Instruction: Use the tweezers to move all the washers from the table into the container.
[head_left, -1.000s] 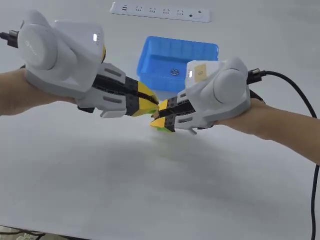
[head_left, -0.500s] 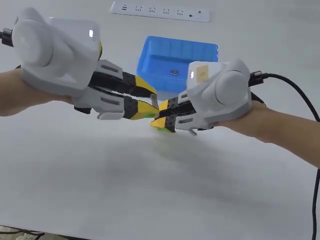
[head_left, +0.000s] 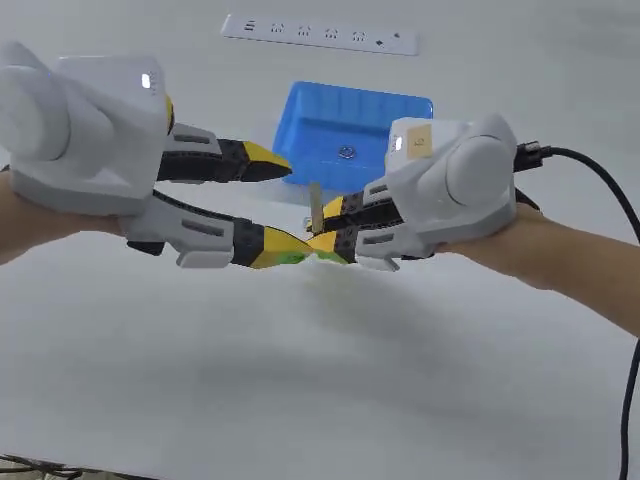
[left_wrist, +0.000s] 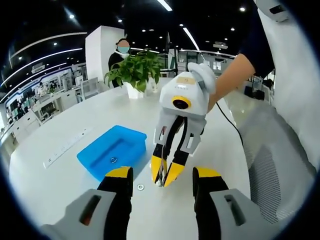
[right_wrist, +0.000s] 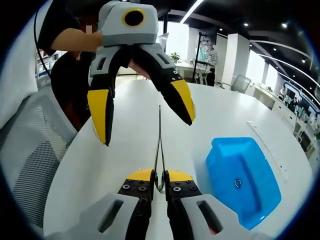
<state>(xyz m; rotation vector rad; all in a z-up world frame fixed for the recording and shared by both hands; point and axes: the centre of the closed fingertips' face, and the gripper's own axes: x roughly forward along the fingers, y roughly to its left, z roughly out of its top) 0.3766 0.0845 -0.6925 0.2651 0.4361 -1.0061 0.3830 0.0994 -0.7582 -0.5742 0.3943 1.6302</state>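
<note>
My right gripper (head_left: 326, 228) is shut on thin metal tweezers (head_left: 315, 205), whose prongs stick up past its yellow tips. In the right gripper view the tweezers (right_wrist: 160, 140) run forward from my shut right gripper (right_wrist: 159, 174) toward the left gripper (right_wrist: 147, 131), which faces it with jaws wide apart. My left gripper (head_left: 300, 208) is open around the tweezers' free end, not touching them. The blue container (head_left: 350, 120) lies just behind, with one washer (head_left: 346, 152) inside. In the left gripper view a washer (left_wrist: 140, 187) lies on the white table beside the container (left_wrist: 112, 150).
A white power strip (head_left: 320, 30) lies along the table's far edge behind the container. A black cable (head_left: 600, 200) trails from the right gripper over the table's right side. A potted plant (left_wrist: 137, 72) stands at the far end, with a person behind it.
My left gripper has gone from nearly shut to wide open and drawn back a little to the left. The right gripper has kept its hold on the tweezers.
</note>
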